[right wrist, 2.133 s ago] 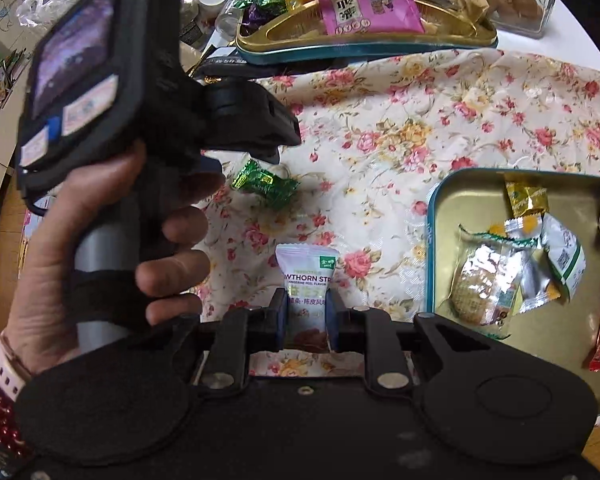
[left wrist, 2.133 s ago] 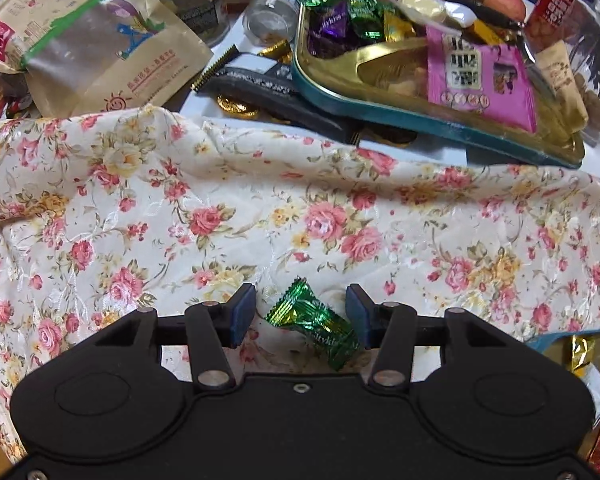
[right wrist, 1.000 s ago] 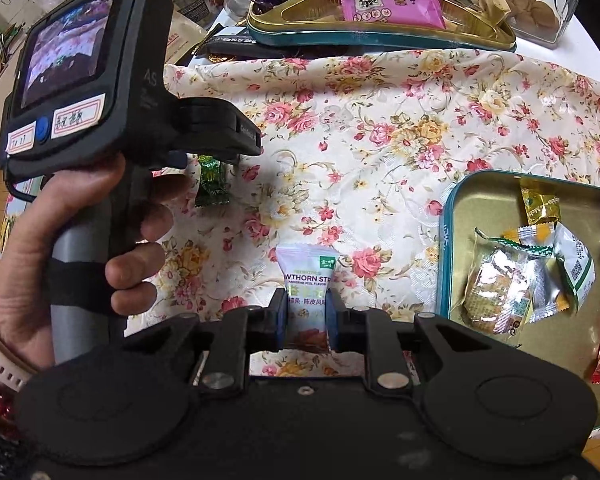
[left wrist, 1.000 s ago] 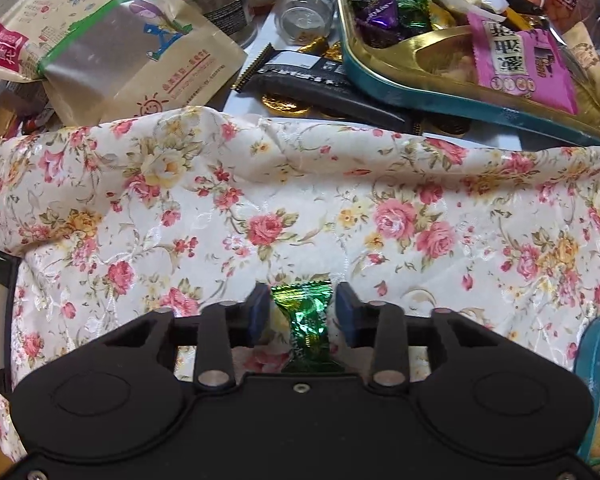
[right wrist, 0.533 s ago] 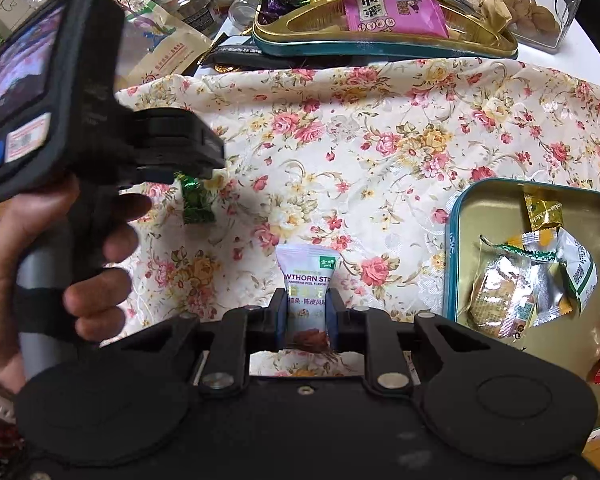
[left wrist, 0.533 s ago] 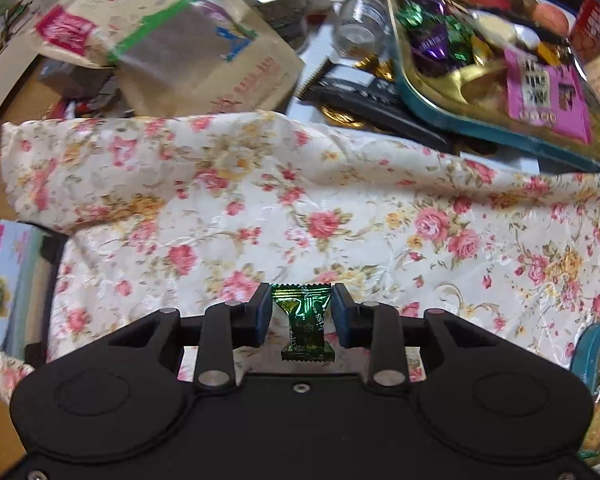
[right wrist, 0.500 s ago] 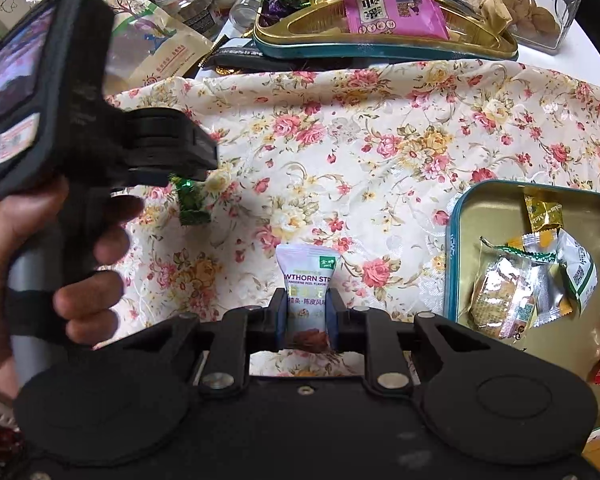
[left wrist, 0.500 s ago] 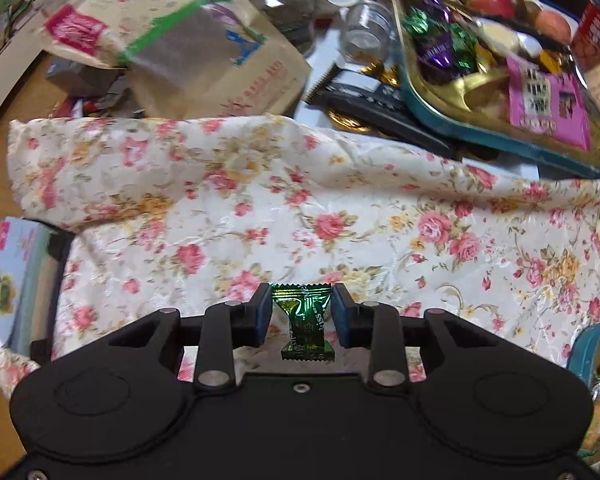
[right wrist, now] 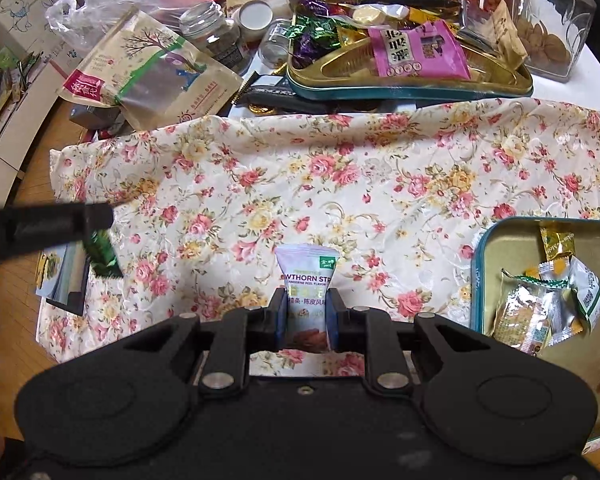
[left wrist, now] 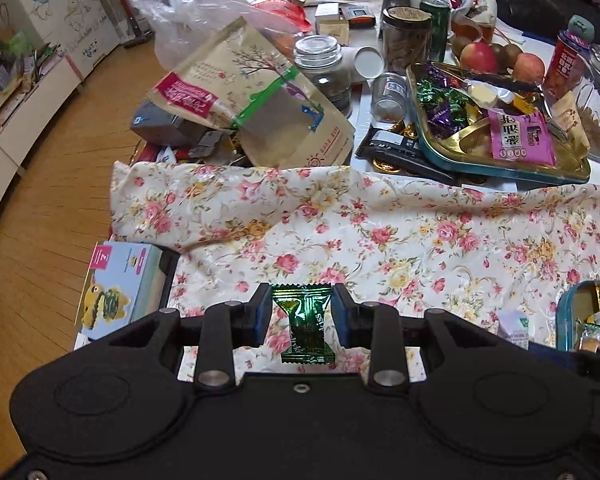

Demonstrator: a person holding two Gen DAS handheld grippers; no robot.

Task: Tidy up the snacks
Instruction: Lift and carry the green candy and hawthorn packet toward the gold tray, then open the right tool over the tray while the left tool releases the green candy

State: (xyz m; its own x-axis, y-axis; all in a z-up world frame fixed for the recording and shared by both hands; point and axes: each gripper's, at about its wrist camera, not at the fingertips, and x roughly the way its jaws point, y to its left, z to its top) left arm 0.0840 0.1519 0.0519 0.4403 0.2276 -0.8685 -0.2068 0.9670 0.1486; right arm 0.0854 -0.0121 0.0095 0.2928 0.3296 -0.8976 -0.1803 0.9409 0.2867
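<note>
At the left of the right wrist view, our left gripper has its fingers pinching the green candy, which hangs clear above the floral cloth. At centre bottom of that view, our right gripper pinches the hawthorn packet low on its wrapper. At the right edge sits the near tin, already carrying several wrapped snacks; the far tray lies at upper centre.

We judge the step is carrying both pieces to a tray. We should keep both grips firm, cross well above the cloth's folds, and release only once past the tin's rim.

Compared with two seconds ago, the green candy is no longer lying on the cloth between spread fingers but is clamped and lifted; the hawthorn packet is held as before.
</note>
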